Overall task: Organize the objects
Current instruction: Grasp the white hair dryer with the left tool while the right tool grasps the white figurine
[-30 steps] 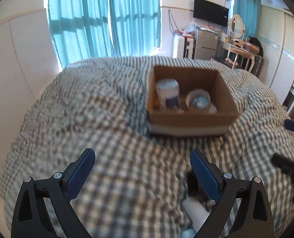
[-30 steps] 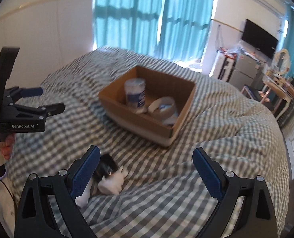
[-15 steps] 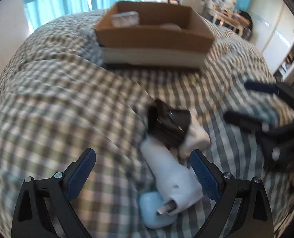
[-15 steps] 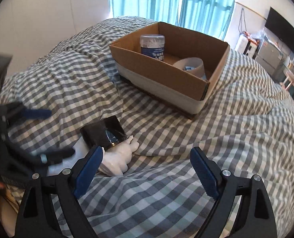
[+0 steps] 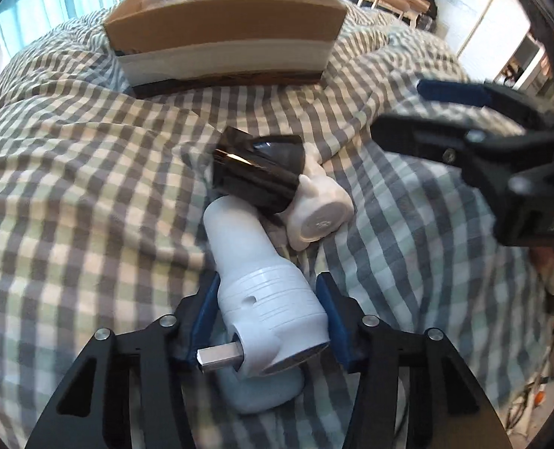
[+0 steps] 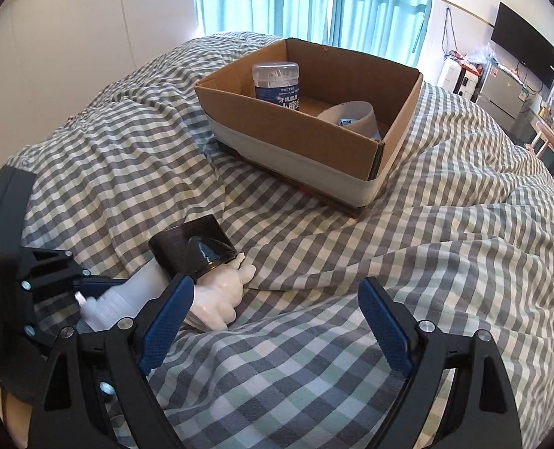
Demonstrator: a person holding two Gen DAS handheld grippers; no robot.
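White plastic is pinched at the ribbed wide end: the white plastic bottle-shaped device (image 5: 262, 284) lies on the checked duvet (image 5: 82, 194), clamped by the left gripper (image 5: 267, 299). It should be lifted straight, since the glossy black cup (image 5: 262, 172) and white figurine (image 5: 320, 209) touch it, then carried to the open cardboard box (image 5: 224, 18). The right gripper (image 6: 277, 318) is spread, empty.

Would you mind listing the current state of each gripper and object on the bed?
left gripper: shut on the white bottle
white bottle: lying on the duvet
right gripper: open, holding nothing
black cup: on its side
white figurine: tipped over beside the black cup
cardboard box: open-topped
floss-pick jar: upright in the cardboard box
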